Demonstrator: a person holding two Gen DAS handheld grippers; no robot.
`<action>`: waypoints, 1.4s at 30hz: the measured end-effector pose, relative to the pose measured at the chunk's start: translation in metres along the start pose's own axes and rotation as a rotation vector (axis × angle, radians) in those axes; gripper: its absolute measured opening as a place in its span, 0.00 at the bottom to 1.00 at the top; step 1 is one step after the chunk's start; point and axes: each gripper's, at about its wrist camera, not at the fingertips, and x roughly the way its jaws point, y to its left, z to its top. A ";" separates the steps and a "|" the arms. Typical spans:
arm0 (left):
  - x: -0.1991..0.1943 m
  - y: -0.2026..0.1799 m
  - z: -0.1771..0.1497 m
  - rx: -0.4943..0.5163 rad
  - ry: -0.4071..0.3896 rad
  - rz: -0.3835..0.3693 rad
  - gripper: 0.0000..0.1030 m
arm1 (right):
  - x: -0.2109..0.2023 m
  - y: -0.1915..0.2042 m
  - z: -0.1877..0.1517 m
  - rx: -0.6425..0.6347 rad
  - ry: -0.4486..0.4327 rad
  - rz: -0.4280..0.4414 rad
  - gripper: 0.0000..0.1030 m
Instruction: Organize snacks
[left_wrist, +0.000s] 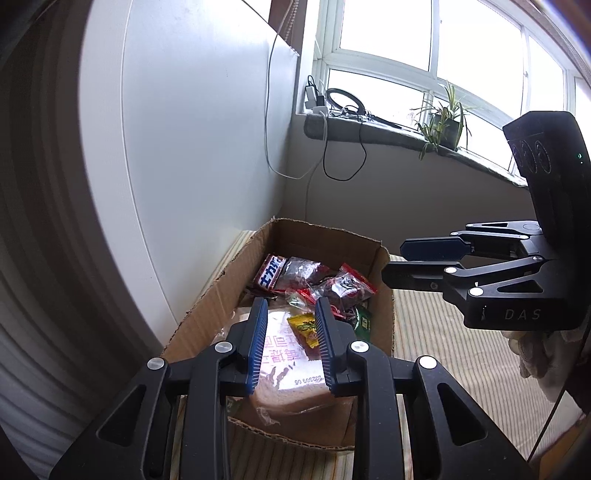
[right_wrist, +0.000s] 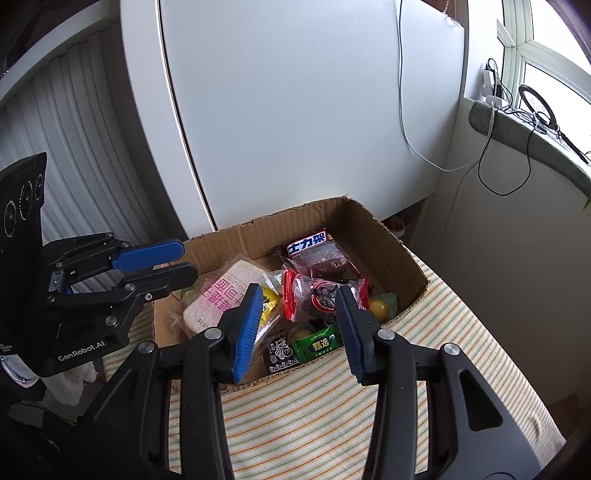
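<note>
- Right gripper (right_wrist: 299, 328) nearest in the right wrist view, above the near edge of the cardboard box (right_wrist: 388, 236); fingers apart, nothing between them, pads touch nothing.
- Left gripper (left_wrist: 290, 343) over the box's near end; fingers set narrow but with a clear gap, empty. Bread pack (left_wrist: 291, 373) lies below them, apart from the pads as far as I can tell.
- Box sits on a striped cloth (right_wrist: 332, 406) covering the surface; cannot tell if that is a tabletop or a bed. Box is at the cloth's far-left corner, against the white cabinet (right_wrist: 295, 110).
- Snacks, all inside the box: bread pack at the left end, yellow packet (right_wrist: 269, 301) beside it, green packet (right_wrist: 317, 343) and black packet (right_wrist: 279, 354) against the near wall, 2 red-edged clear packets (right_wrist: 314, 291) in the middle, chocolate bar (right_wrist: 308, 244) at the far wall.
- Progress, my judgement: no snack visible on the cloth outside the box and both grippers empty, so collecting looks done or nearly done; items lie jumbled, so tidying inside may remain.
- Around: windowsill (left_wrist: 388, 136) far right with a potted plant (left_wrist: 445, 122), ring light (left_wrist: 345, 101), charger and hanging cables (left_wrist: 343, 158).
- In the way: box walls limit side approach; loose overlapping wrappers could snag.
</note>
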 end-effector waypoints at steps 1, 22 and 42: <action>-0.004 -0.001 -0.001 -0.003 -0.006 0.004 0.29 | -0.004 0.001 -0.002 0.004 -0.007 -0.002 0.41; -0.064 -0.020 -0.012 -0.036 -0.084 0.120 0.76 | -0.079 0.012 -0.040 0.106 -0.139 -0.186 0.96; -0.075 -0.036 -0.018 -0.023 -0.098 0.135 0.76 | -0.098 0.005 -0.058 0.138 -0.154 -0.213 0.97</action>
